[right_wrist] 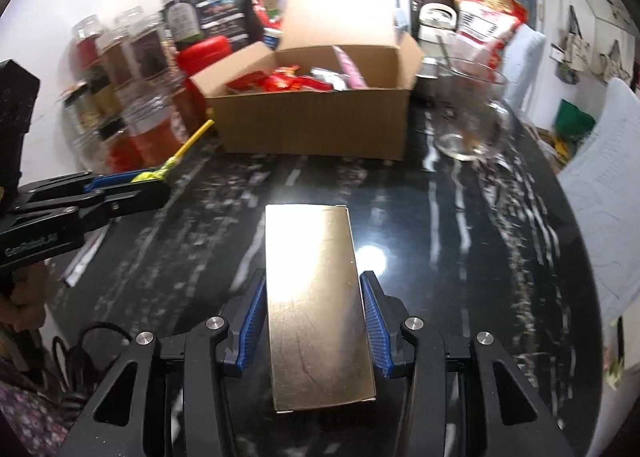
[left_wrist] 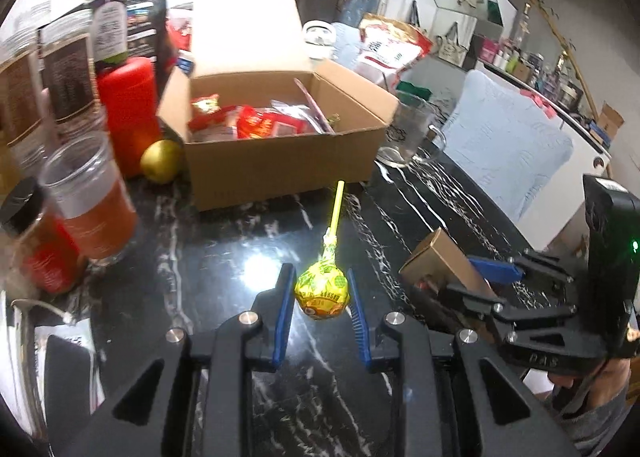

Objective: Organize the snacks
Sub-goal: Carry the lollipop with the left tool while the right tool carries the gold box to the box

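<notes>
Blue fingers of the left gripper pinch a yellow lollipop, stick pointing to 12 o'clock toward the open cardboard box of snacks. Right gripper clamps a small brown carton above the black marble worktop, box at 12 o'clock.

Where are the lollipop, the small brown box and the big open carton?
lollipop [left_wrist: 322, 291], left wrist view, on its wrapped head.
small brown box [right_wrist: 316, 305], right wrist view, on its top face.
open carton [left_wrist: 280, 169], left wrist view, on its front wall.
</notes>
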### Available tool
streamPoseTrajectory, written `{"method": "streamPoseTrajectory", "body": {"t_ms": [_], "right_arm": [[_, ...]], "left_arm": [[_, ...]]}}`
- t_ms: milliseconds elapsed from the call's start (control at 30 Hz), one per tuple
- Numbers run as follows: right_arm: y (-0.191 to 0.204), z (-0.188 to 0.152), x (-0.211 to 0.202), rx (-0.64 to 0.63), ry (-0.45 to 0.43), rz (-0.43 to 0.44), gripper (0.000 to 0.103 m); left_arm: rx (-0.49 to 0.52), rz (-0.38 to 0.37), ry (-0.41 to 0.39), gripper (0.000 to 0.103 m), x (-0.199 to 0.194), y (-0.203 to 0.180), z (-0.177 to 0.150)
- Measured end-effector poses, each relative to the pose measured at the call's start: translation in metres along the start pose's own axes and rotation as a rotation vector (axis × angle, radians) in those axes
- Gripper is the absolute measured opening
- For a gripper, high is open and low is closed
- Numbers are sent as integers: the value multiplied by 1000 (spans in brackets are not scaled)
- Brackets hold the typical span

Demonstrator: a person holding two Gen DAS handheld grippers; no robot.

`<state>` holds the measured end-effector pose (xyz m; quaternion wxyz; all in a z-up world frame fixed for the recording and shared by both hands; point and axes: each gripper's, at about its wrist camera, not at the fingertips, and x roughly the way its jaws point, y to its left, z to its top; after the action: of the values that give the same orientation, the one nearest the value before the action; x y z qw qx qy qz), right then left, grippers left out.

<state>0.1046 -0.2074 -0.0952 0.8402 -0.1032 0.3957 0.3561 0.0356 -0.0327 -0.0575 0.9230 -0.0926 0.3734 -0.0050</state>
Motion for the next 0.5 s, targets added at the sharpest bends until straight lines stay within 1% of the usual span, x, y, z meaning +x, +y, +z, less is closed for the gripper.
{"method": "streamPoseTrajectory", "body": {"t_ms": [67,200,300,367,500], "right_arm": [[10,1,-2,0,-13,17,45],[23,6,-8,-11,-41,23,45],[29,15,-14,-16,-72,24,45],[31,22,-17,-20,-88,23,45],[32,42,-21,-33,-126,28,45]], "left_arm": [[-6,6,-16,26,-5,4,2],[10,10,-49,26,-12,10,14],[27,14,-81,26,-19,13,25],[39,3,-100,26,-23,15,35],[59,16,-142,26,-28,15,53]]}}
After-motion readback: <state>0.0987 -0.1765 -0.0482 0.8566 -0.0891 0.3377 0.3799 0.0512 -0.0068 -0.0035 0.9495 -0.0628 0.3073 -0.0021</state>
